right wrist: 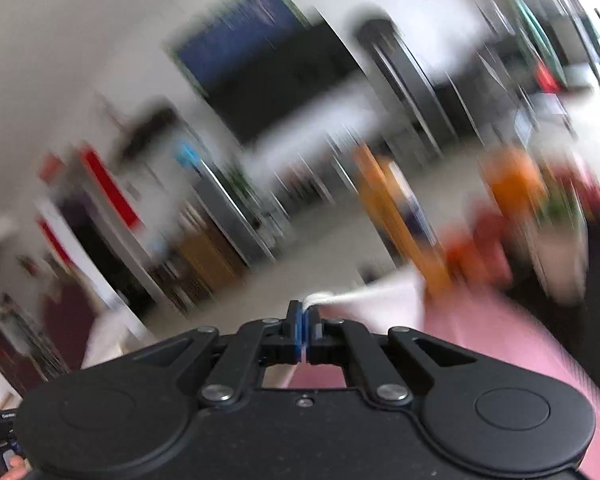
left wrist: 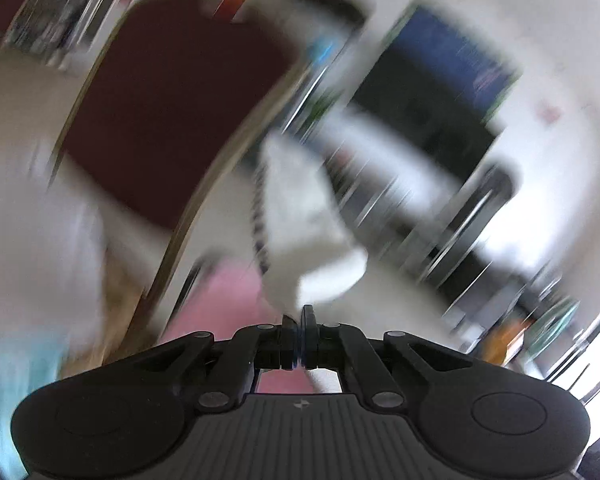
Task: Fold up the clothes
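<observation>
Both blurred, left claw (left wrist: 299, 320) clamped on white cloth (left wrist: 300, 216), right claw (right wrist: 304, 312) pinching white cloth edge (right wrist: 364, 296), pink surface (right wrist: 480, 340) below.

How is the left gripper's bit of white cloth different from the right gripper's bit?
The left gripper holds white cloth standing up tall ahead of it. The right gripper holds only a thin white edge running off sideways to the right. Both grippers are shut on white cloth, above something pink.

Indoor room, likely a living or dining space, heavily motion-blurred, dark wall-mounted screen (right wrist: 268, 68), maroon padded chair back (left wrist: 172, 108), pale walls, cluttered shelving at the edges
</observation>
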{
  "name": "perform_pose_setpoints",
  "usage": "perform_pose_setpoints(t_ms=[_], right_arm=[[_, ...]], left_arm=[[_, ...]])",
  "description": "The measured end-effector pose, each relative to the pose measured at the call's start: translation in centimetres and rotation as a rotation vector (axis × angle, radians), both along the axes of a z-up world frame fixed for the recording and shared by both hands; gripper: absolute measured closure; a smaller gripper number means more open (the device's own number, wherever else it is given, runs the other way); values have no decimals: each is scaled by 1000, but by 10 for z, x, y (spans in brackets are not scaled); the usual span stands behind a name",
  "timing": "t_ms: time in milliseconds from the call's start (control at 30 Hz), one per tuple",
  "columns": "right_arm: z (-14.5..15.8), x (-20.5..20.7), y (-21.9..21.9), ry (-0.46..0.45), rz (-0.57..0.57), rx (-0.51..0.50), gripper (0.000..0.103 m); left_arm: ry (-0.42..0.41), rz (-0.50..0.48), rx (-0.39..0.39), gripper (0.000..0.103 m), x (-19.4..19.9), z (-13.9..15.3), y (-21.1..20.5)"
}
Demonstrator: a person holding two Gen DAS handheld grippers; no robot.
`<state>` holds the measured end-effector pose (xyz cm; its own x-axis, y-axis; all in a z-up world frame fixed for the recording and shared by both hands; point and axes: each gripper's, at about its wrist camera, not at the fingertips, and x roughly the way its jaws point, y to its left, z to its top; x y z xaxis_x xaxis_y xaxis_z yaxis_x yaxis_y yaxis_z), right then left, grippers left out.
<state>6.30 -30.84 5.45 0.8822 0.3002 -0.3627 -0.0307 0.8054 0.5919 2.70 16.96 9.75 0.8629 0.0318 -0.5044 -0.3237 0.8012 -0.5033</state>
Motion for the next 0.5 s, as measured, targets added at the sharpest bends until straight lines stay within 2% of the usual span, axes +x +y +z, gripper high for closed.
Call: perform_pose_setpoints(t_ms=[33,100,200,233,267,367,433,500], right_arm=[[-33,3,2,77,-2,2,101],[-75,2,7,167,2,-24,101],[-137,2,13,302,8,-62,101],[-146,0,13,350,10,-52,101],[-145,-2,14,350,19,-66,101],[-141,-7,19,353,47,-107,101],[-143,-3,17,389,59,-88,101],[-148,1,14,438,70,-51,95]], left_arm=[[73,10,-13,103,4,-30,0],[193,42,-20,103,11,-78,-1],[313,80,-6,103,22,-117,2],[340,91,-1,103,24,-124,5],[354,101,7,103,24,-129,7],[318,101,37,103,21,-122,6],[313,96,72,100,17,-118,1],[339,72,96,95,3,-128,-7]])
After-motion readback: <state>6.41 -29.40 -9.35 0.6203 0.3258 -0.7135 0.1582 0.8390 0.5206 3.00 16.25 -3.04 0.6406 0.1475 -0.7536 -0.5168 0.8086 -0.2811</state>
